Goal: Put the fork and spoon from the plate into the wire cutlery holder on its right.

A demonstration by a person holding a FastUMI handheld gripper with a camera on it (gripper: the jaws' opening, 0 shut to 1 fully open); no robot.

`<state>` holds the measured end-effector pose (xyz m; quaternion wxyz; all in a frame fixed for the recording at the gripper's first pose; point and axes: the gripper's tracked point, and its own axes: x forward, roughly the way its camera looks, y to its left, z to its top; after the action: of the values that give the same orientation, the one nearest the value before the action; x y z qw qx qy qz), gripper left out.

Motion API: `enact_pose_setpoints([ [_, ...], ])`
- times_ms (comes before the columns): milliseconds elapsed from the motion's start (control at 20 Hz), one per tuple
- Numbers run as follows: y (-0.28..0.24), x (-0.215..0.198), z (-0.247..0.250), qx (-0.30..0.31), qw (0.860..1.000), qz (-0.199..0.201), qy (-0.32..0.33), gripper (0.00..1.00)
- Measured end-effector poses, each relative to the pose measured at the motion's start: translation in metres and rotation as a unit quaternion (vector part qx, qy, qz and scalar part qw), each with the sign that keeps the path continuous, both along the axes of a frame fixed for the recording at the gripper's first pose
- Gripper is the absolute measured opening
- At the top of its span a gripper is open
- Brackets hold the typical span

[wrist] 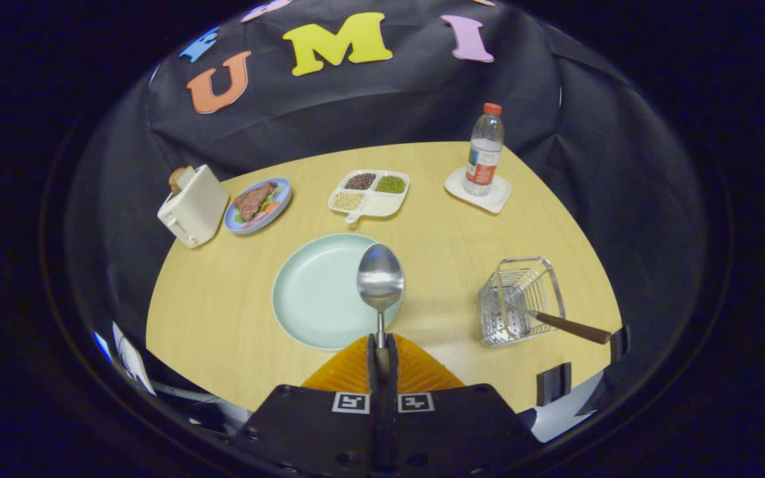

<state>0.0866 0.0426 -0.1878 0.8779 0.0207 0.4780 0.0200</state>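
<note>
My gripper [382, 345] is shut on the spoon [380, 277], whose handle runs between the two orange fingers [422, 372]. The shiny bowl of the spoon sticks out ahead of the fingers, raised over the right part of the pale green plate [316, 292]. To the right of the plate stands the wire cutlery holder [518, 302]. A fork with a brown wooden handle [572, 326] leans in it, handle pointing out to the right. The plate's surface is bare.
On the round wooden table [223, 305] beyond the plate sit a white toaster [193, 204], a blue plate of food [257, 204], a white divided dish of beans [369, 192] and a water bottle [485, 149] on a white coaster.
</note>
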Motion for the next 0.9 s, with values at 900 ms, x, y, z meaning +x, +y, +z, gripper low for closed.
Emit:
enact_pose_setpoints([
  [900,-0.132,-0.023,0.041,-0.015,0.999,-0.033,-0.028,0.01],
])
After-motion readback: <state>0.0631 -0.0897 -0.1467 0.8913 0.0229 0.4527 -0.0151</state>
